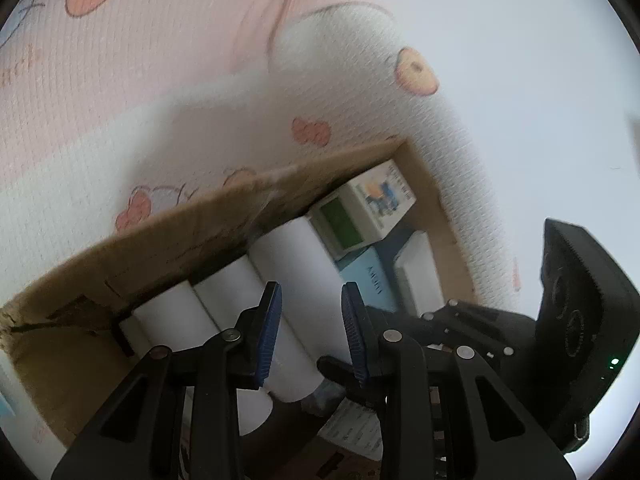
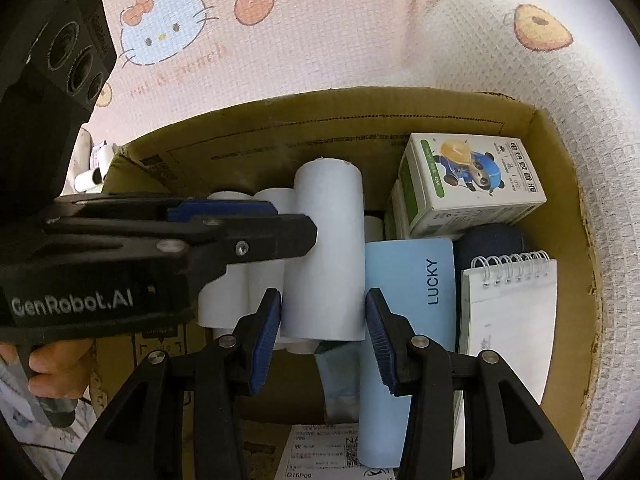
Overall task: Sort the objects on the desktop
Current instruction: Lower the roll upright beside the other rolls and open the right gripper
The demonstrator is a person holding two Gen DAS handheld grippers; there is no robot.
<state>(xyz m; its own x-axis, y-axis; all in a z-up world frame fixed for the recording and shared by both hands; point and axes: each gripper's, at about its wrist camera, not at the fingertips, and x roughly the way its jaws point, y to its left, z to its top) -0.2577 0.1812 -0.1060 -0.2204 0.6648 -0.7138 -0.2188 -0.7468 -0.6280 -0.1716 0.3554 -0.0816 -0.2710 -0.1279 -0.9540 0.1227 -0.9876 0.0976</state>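
Observation:
An open cardboard box [image 2: 560, 184] holds several white paper rolls. My right gripper [image 2: 323, 296] points down into it, shut on the largest white roll [image 2: 328, 240], with a blue pad against each side. My left gripper [image 2: 296, 224] reaches in from the left, its tips at that roll's upper left edge. In the left wrist view the same roll [image 1: 304, 264] shows through the gap of my left gripper [image 1: 312, 288], whose pads stand apart and open. One of the right gripper's fingers [image 1: 334, 370] sits by the roll's near end. More rolls [image 1: 228, 292] lie alongside.
Right of the rolls the box holds a panda-printed carton [image 2: 476, 184], a light blue LUCKY booklet [image 2: 408, 280], a spiral notepad [image 2: 512, 312] and a dark blue object [image 2: 492, 244]. A cartoon-printed cloth [image 2: 280, 60] lies beyond the box. A hand [image 2: 56, 364] holds the left gripper.

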